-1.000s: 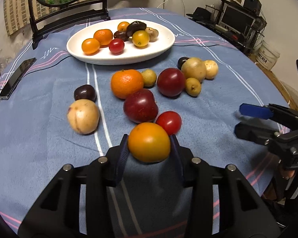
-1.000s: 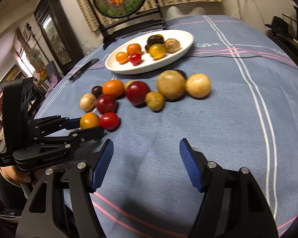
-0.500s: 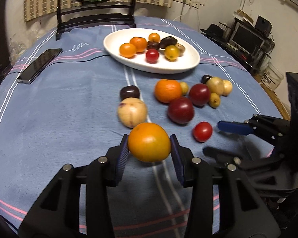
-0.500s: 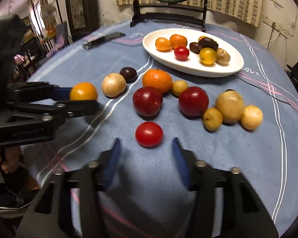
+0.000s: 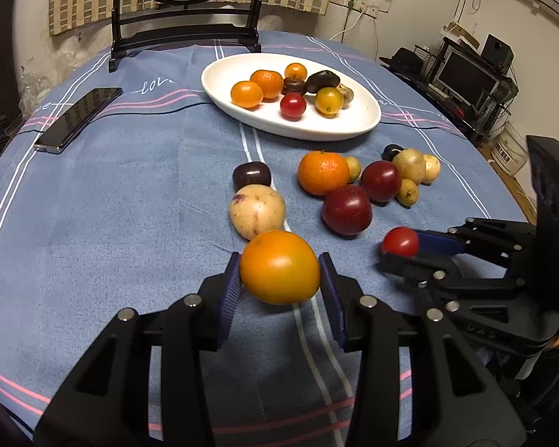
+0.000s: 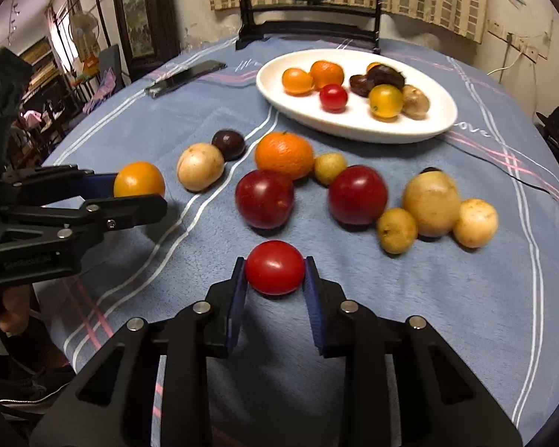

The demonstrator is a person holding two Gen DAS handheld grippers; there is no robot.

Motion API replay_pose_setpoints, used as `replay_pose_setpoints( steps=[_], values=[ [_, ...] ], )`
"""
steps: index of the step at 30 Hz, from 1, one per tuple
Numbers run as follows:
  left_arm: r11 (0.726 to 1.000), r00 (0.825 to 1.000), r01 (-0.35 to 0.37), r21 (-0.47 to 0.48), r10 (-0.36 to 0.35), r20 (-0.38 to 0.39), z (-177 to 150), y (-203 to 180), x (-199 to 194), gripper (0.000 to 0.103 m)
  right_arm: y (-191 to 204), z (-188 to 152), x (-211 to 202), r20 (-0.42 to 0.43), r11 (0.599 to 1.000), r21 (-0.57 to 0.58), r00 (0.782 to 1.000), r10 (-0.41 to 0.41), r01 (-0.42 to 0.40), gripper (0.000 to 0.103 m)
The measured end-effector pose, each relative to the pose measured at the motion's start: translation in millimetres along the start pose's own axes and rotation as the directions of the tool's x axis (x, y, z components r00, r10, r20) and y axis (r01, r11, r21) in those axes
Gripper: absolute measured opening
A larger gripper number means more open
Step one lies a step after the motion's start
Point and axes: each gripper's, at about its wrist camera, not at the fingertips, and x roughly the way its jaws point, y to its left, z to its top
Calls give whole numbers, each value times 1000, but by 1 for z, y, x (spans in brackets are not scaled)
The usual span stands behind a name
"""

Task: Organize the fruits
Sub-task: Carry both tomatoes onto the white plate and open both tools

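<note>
My left gripper (image 5: 279,279) is shut on an orange-yellow tomato (image 5: 279,266) and holds it above the blue cloth; it also shows in the right wrist view (image 6: 139,182). My right gripper (image 6: 275,279) has its pads against both sides of a small red tomato (image 6: 275,267) on the cloth; that tomato also shows in the left wrist view (image 5: 400,242). A white oval plate (image 5: 354,126) at the back holds several fruits. Loose fruits lie in front of it: a mandarin (image 5: 323,172), two dark red plums (image 5: 347,209), a pale round fruit (image 5: 257,211), a dark plum (image 5: 251,175).
A black phone (image 5: 78,119) lies at the back left of the cloth. A dark wooden stand (image 5: 184,43) with a round picture rises behind the plate. Several small yellow fruits (image 6: 432,203) lie at the right. The table edge drops off to the right.
My right gripper has moved forward around the red tomato and closed on it. My left gripper has kept its tomato and swung a little, so the plate sits more to the right.
</note>
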Motion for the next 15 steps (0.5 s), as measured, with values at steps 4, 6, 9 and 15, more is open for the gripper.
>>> replay_pose_setpoints(
  steps=[4, 6, 9, 15],
  values=[
    [1000, 1000, 7, 22, -7, 6, 10, -7, -2, 42, -14, 4, -17, 49, 1000, 23, 999, -16, 14, 31],
    [1000, 1000, 12, 29, -13, 14, 17, -9, -3, 42, -22, 6, -26, 74, 999, 32, 997, -23, 21, 31],
    [999, 999, 27, 23, -28, 22, 33, -9, -5, 42, -37, 14, -39, 117, 998, 55, 992, -43, 37, 31],
    [997, 997, -11, 75, 5, 79, 78, -20, -8, 42, -63, 45, -56, 197, 996, 85, 979, -43, 27, 31]
  ],
)
